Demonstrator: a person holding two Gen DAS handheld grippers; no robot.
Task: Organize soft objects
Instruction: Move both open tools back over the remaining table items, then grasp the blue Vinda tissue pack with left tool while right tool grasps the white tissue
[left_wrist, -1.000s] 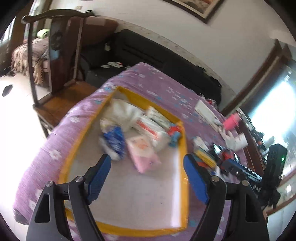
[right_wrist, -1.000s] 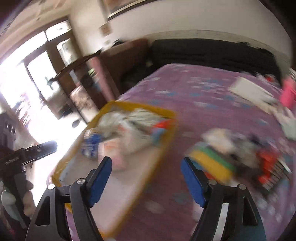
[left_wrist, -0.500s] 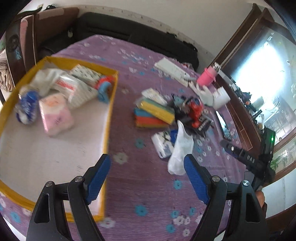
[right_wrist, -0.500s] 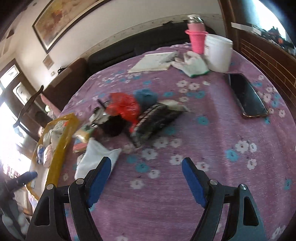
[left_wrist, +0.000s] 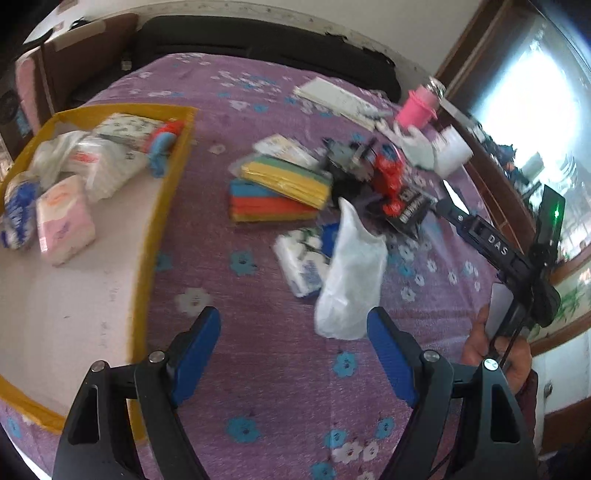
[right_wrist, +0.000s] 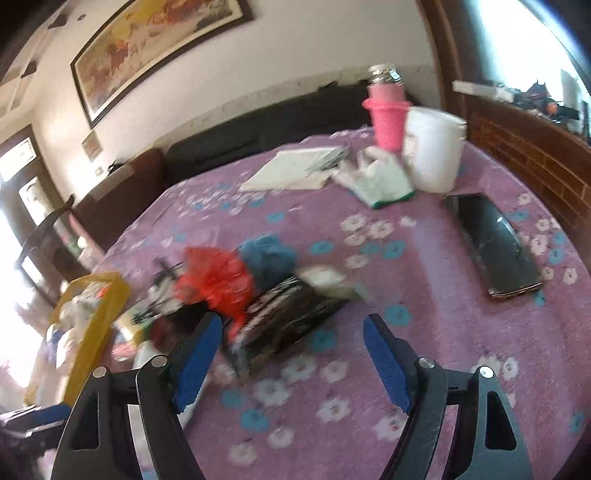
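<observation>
Right now your left gripper (left_wrist: 293, 345) hangs with its jaws wide apart and empty above the purple cloth (left_wrist: 258, 369), a white plastic bag (left_wrist: 351, 273) just beyond its right finger. Your right gripper (right_wrist: 293, 349) is spread wide too, gripping nothing, over a black packet (right_wrist: 291, 317) beside a red bag (right_wrist: 218, 284). Tissue packs (left_wrist: 64, 218) already lie in the yellow tray (left_wrist: 162, 206) at left.

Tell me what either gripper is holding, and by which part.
Nothing: left gripper and right gripper both stand open with only the purple cloth between their pads.
</observation>
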